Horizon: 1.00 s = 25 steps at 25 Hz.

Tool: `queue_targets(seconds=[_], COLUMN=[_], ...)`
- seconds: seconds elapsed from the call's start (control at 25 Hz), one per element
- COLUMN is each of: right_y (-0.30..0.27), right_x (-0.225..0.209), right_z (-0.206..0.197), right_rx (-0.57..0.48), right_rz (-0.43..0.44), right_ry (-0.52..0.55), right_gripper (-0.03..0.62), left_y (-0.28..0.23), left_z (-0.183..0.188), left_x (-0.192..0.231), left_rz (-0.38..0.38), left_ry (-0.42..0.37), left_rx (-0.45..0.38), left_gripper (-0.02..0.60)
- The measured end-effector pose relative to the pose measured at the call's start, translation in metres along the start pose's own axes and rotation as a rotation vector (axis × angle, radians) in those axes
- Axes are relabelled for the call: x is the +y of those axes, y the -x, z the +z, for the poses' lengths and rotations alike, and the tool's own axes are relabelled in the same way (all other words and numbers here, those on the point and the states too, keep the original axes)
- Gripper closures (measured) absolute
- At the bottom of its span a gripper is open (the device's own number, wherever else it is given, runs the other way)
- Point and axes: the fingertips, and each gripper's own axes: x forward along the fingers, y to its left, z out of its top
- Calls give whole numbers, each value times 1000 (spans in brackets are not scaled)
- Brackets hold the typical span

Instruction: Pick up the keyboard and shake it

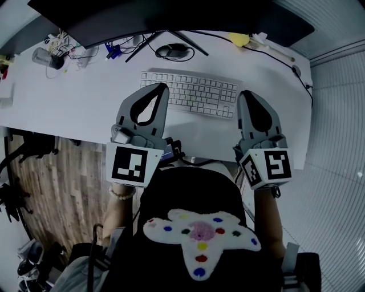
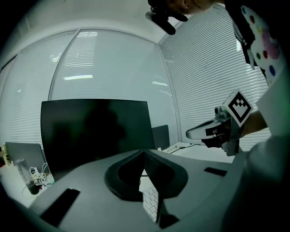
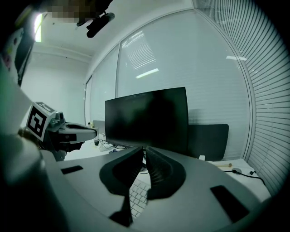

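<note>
A white keyboard [image 1: 191, 94] lies flat on the white desk [image 1: 85, 102], below the monitor. My left gripper [image 1: 161, 85] hovers over the keyboard's left end, jaws shut with nothing between them. My right gripper [image 1: 246, 94] hangs just off the keyboard's right end, also shut and empty. In the left gripper view the closed jaws [image 2: 144, 152] point at the monitor, with keyboard keys [image 2: 151, 199] showing beneath them. The right gripper view has its jaws [image 3: 144, 149] nearly touching above the keys [image 3: 138, 197]. Neither gripper touches the keyboard.
A dark monitor [image 1: 171, 17] on a stand spans the back of the desk. Behind the keyboard sits a black mouse [image 1: 171, 51]. Cables and a clear cup [image 1: 43, 57] crowd the back left. A yellow item [image 1: 239, 39] lies back right. Wooden floor [image 1: 63, 182] shows left of the desk.
</note>
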Motion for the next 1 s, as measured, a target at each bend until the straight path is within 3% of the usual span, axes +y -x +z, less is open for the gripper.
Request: queue_targets(seconds=[0.28,1.0], right_y=[-1,-6], right_x=[0,1], right_z=[0,-12], right_rx=[9,54], right_rz=[0,-4], right_ry=[6,0], right_gripper=[546,549], left_y=[-4,-8], left_z=[5,-2], left_x=[-7,-4], left_rz=[-17,1], left_ry=[-34,-21], left_rx=[-5,10], left_gripper=[565,565])
